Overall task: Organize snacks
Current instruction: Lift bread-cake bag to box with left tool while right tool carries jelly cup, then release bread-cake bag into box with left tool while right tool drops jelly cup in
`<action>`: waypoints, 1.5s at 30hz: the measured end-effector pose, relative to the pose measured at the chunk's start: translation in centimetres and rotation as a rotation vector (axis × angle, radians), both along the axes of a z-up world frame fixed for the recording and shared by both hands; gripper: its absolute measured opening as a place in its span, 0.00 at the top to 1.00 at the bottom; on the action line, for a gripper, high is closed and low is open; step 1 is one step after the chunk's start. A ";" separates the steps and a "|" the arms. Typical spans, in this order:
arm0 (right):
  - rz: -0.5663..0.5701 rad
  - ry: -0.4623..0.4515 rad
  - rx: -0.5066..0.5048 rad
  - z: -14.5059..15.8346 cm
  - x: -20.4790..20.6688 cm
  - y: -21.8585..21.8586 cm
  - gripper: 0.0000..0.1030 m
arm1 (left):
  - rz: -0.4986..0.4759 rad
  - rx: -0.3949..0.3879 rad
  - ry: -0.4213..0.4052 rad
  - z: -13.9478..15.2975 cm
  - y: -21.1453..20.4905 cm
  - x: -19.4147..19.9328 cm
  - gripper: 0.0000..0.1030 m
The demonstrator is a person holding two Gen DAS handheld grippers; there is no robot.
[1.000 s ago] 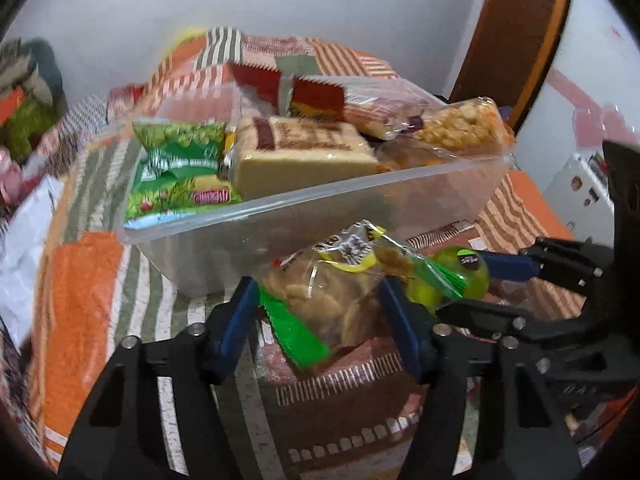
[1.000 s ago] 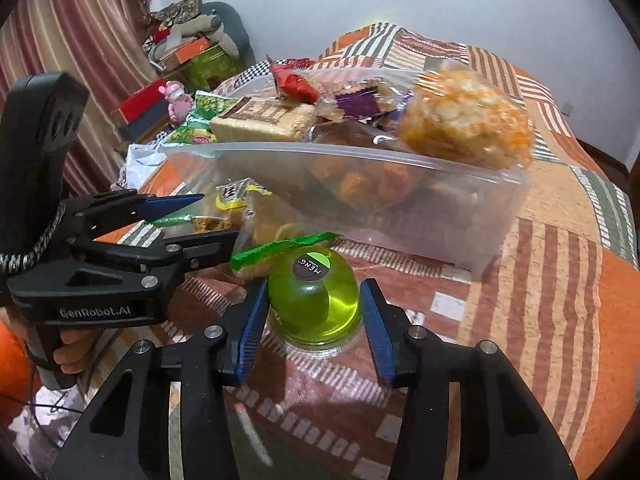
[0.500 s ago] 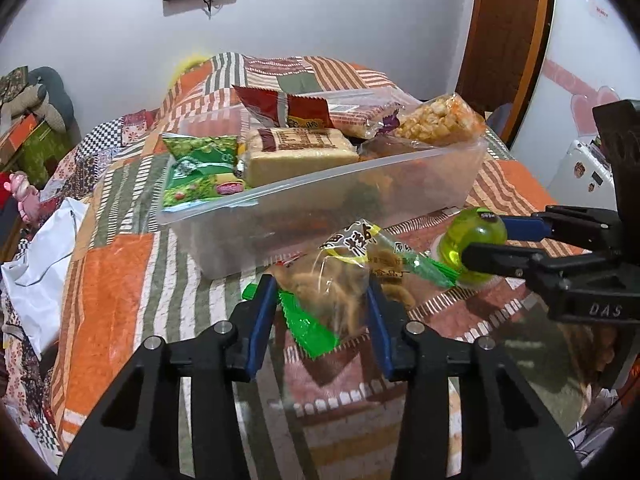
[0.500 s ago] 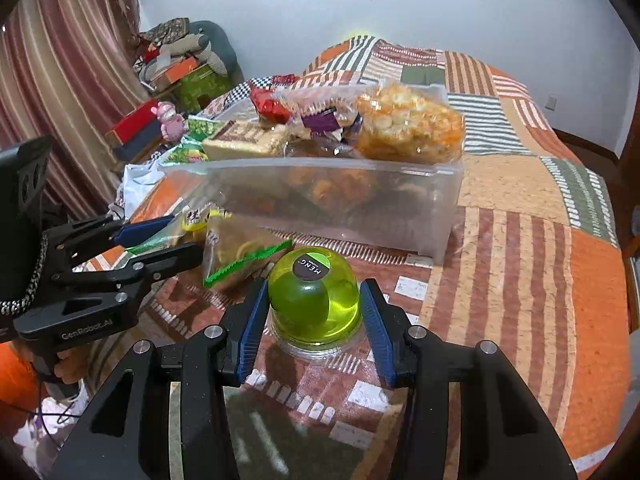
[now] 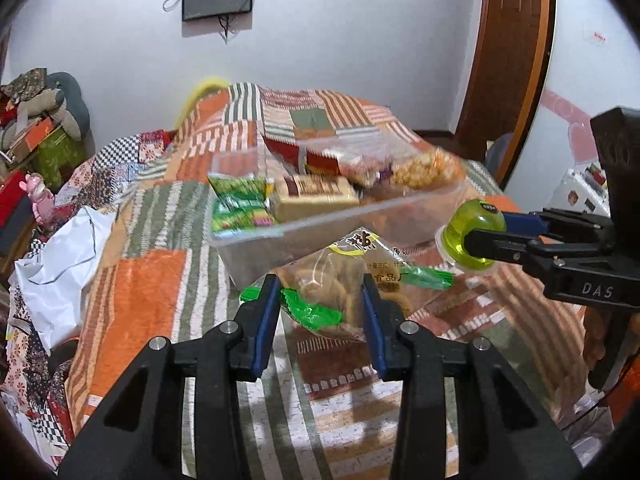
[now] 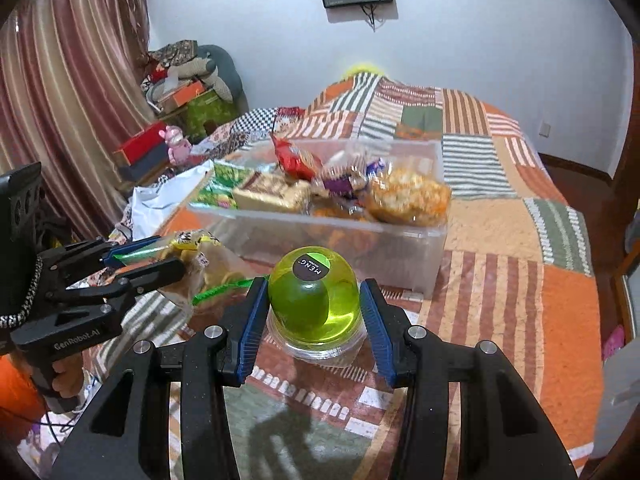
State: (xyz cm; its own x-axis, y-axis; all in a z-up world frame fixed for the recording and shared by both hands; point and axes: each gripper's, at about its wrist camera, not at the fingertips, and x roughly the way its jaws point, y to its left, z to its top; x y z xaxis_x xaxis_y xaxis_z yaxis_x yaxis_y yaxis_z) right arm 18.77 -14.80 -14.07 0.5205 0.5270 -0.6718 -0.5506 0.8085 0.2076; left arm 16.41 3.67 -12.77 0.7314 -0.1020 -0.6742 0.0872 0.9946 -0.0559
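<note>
My left gripper (image 5: pixel 319 286) holds a clear bag of brown biscuits (image 5: pixel 340 276) with green ends. Its jaws are still closing, the blue pads press the bag's sides, and the bag hangs above the quilt. My right gripper (image 6: pixel 314 294) is shut on a green domed jelly cup (image 6: pixel 312 304) with a black round label, also raised off the bed. Just beyond both stands a clear plastic bin (image 5: pixel 256 256) heaped with snack packs. In the right wrist view the left gripper (image 6: pixel 160 256) carries the bag (image 6: pixel 192 240) at the left, in front of the bin (image 6: pixel 400 256).
Everything rests on a patchwork quilt (image 6: pixel 520 280) over a bed. A white plastic bag (image 5: pixel 60 264) lies left of the bin. Boxes, a pink toy and cushions are piled by the curtain (image 6: pixel 60 120). A wooden door (image 5: pixel 508 60) stands at the right.
Both grippers have risen from the quilt with the biscuit bag and the jelly cup. The left jaws have narrowed onto the bag. The bin now sits lower and farther off.
</note>
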 end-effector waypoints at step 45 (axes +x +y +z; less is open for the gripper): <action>-0.131 -0.100 0.048 2.9 9.0 0.5 0.58 | 0.164 -0.027 -0.065 2.8 5.1 11.0 0.63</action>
State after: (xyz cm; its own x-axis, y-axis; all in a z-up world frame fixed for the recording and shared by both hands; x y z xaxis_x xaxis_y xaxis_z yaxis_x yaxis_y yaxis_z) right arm 27.75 -14.27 -11.22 0.6502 0.4804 -0.5887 -0.4608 0.8653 0.1972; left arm 27.43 8.81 -9.99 0.7818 0.0049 -0.6235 -0.0717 0.9940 -0.0821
